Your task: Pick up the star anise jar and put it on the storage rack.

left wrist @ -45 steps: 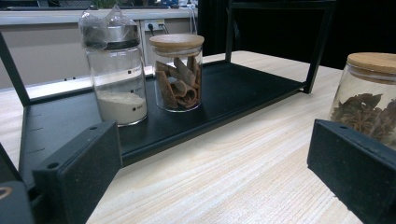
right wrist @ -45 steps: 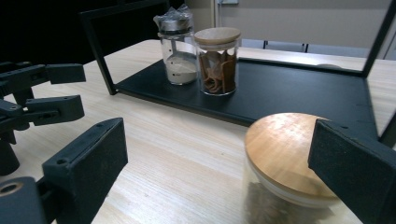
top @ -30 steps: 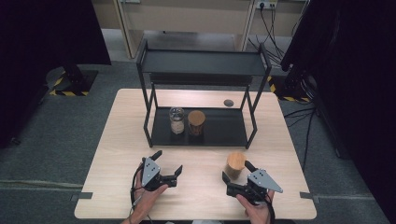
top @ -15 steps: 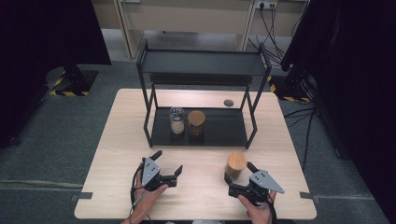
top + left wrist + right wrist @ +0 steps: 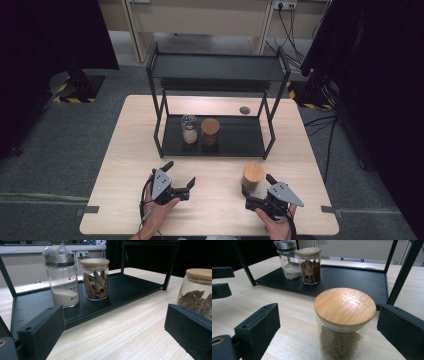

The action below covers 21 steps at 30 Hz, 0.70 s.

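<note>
Two black jaws of the right gripper (image 5: 256,186) were spread wide around the wooden-lidded glass jar of star anise (image 5: 342,322) on the pale wooden table (image 5: 215,200), without pressing it; its base was cut off in the right gripper view. The left gripper (image 5: 179,173) was held released, empty. Since the earlier frames, little had changed; the jar stood just before the black metal shelf rack (image 5: 235,142).

Three jars (image 5: 253,176) (two wooden-lidded), one black rack (image 5: 215,75), one table (image 5: 130,150), two grippers (image 5: 176,181)
</note>
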Motion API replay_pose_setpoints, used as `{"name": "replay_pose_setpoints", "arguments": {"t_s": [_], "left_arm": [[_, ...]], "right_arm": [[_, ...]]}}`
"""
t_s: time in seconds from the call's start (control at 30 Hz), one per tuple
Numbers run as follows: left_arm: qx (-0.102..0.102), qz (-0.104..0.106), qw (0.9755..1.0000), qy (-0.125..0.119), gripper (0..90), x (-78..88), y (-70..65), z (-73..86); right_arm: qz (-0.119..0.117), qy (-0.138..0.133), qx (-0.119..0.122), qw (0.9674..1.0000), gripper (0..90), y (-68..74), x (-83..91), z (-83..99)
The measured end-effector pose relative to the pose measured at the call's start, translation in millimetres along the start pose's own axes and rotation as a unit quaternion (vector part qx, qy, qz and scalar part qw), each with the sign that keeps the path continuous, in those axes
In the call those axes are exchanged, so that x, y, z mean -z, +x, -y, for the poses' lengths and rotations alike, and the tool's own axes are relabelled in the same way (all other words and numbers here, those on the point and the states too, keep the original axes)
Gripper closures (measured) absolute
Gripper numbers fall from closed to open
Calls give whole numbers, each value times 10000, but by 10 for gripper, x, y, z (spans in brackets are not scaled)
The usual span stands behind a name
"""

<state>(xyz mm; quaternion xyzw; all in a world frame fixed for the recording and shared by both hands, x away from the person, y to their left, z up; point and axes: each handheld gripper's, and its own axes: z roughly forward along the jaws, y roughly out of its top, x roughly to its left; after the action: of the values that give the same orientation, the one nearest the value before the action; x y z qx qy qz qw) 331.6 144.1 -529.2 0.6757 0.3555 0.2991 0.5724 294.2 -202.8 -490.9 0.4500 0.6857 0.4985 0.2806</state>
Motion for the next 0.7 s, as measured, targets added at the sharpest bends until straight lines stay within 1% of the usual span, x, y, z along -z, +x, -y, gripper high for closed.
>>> {"name": "replay_pose_setpoints", "arguments": {"t_s": [0.7], "left_arm": [[-14, 0, 10000, 5, 26, -1, -2, 0]], "right_arm": [[153, 134, 18, 9998, 50, -96, -126, 72]]}}
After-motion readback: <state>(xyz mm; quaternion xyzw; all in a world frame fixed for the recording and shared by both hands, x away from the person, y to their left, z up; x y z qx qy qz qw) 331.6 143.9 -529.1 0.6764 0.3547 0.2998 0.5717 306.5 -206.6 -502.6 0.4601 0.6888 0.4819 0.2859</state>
